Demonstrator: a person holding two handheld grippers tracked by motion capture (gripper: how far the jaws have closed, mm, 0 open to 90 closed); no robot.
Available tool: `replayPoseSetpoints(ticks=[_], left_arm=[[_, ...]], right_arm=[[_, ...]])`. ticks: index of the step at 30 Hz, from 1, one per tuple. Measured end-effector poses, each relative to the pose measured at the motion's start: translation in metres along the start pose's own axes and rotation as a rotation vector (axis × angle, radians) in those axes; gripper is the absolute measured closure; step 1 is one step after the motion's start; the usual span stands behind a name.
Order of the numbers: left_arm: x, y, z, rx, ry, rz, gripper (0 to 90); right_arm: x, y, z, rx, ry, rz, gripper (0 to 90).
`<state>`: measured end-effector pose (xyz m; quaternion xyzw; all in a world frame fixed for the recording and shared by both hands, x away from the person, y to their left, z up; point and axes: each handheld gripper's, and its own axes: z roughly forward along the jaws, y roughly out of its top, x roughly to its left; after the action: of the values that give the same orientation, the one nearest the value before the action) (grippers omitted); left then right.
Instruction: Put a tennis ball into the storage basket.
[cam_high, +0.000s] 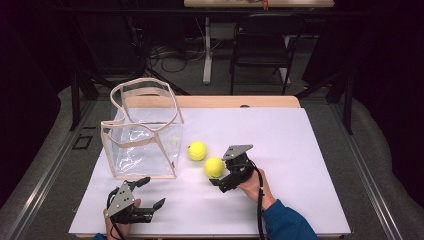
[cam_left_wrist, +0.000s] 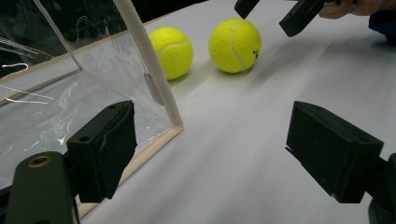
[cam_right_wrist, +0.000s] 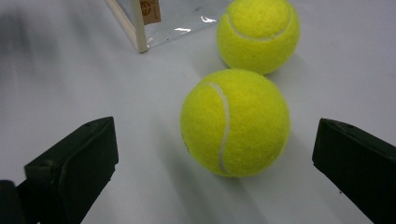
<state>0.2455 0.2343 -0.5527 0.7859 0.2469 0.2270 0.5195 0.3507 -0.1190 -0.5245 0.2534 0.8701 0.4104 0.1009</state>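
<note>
At the left of the white tabletop (cam_high: 280, 150) stands a clear plastic bag (cam_high: 142, 135) with beige fabric trim along its edges and rim, its mouth open upward and its soft walls creased and glinting; in the right gripper view a small orange-and-white label (cam_right_wrist: 149, 10) shows at its near corner. In front of the bag, near the tabletop's near edge, the left gripper (cam_high: 150, 192) lies low in the person's left hand (cam_high: 120, 222), its fingers (cam_left_wrist: 105, 147) spread wide apart with nothing between them, pointing toward the bag's near right corner. Just right of the bag lie two tennis balls, bright yellow-green and fuzzy with a pale curved seam. The farther tennis ball (cam_high: 197, 150) sits close beside the bag's right wall, not clearly touching it. The nearer tennis ball (cam_high: 214, 167) lies a little to its right and closer to the person, just beside the first; a small dark mark shows on its side in the left gripper view (cam_left_wrist: 235, 45). The right gripper (cam_high: 223, 168), held in the person's right hand (cam_high: 252, 187) with a blue sleeve (cam_high: 285, 222), is at this nearer ball: its fingers (cam_right_wrist: 74, 170) stand wide open on either side of the ball, apart from its surface, gripping nothing.
</note>
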Motion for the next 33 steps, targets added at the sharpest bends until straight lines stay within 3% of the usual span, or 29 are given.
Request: replayPoseSetpoints(ticks=[33], left_arm=[[0.000, 0.000, -0.001, -0.007, 0.001, -0.002, 15.9]], right_arm=[[-0.005, 0.003, 0.022, 0.027, -0.001, 0.012, 0.0]])
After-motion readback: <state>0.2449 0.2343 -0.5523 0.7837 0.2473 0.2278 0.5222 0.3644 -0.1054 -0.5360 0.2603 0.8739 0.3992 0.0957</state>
